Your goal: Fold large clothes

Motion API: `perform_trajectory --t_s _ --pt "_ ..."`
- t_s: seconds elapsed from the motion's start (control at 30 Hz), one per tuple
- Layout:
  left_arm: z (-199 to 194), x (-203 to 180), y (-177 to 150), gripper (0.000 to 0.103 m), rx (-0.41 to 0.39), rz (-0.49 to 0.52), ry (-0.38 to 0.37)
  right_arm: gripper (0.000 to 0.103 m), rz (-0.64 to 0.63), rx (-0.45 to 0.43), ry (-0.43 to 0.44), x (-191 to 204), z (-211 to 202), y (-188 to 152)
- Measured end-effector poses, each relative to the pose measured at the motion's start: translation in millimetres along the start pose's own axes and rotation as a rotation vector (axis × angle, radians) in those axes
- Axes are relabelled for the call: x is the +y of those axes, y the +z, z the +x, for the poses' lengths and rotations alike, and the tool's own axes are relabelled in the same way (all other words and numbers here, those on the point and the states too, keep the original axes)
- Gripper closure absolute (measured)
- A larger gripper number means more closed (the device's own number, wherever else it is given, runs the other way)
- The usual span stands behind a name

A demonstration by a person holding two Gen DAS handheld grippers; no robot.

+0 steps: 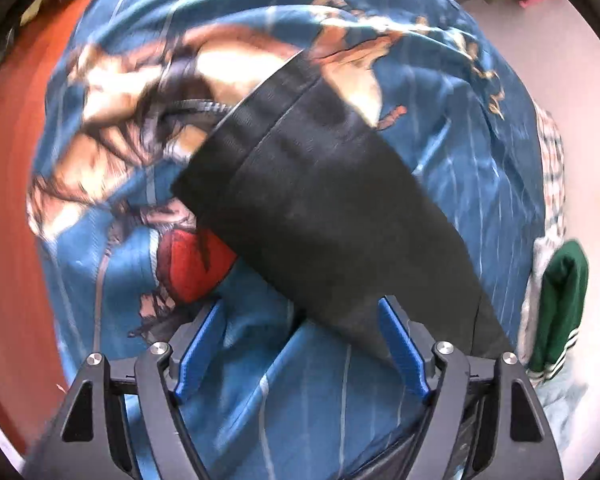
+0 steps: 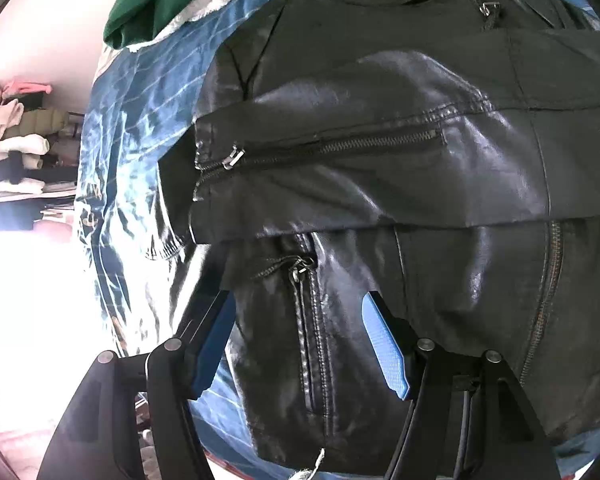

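Black leather jacket with silver zippers spread across a blue printed bedsheet, filling most of the right wrist view, one sleeve folded across the body. Right gripper low over the hem by a pocket zipper, jaws spread wide, blue pads apart with nothing pinched. In the left wrist view, a black fabric sleeve with ribbed cuff lying diagonally over the sheet's figure print. Left gripper just beside the sleeve's narrow end, jaws spread, gripping nothing. Green garment with white stripes bunched at the bed's edge.
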State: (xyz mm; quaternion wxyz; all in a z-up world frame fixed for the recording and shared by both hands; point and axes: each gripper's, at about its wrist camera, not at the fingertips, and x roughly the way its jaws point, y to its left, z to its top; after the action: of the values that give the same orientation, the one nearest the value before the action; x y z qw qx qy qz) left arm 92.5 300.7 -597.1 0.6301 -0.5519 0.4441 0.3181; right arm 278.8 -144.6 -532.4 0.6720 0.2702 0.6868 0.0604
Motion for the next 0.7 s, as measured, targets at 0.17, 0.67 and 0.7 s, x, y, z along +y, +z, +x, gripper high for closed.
perform_trajectory --t_s 0.17,0.67,0.7 --pt "0.8 -14.6 2.7 0.028 -0.113 -0.012 0.061 0.035 0.044 -0.006 -0.025 -21.9 1.2 -5.9" --pt "-41.4 -152.2 35.8 0.094 -0.435 0.436 0.209 0.022 -0.175 -0.257 -0.664 37.9 6.1 6.4" --pt "-47.3 -165.5 34.9 0.095 -0.455 0.483 0.203 0.020 -0.184 -0.263 -0.674 41.5 8.9 8.4"
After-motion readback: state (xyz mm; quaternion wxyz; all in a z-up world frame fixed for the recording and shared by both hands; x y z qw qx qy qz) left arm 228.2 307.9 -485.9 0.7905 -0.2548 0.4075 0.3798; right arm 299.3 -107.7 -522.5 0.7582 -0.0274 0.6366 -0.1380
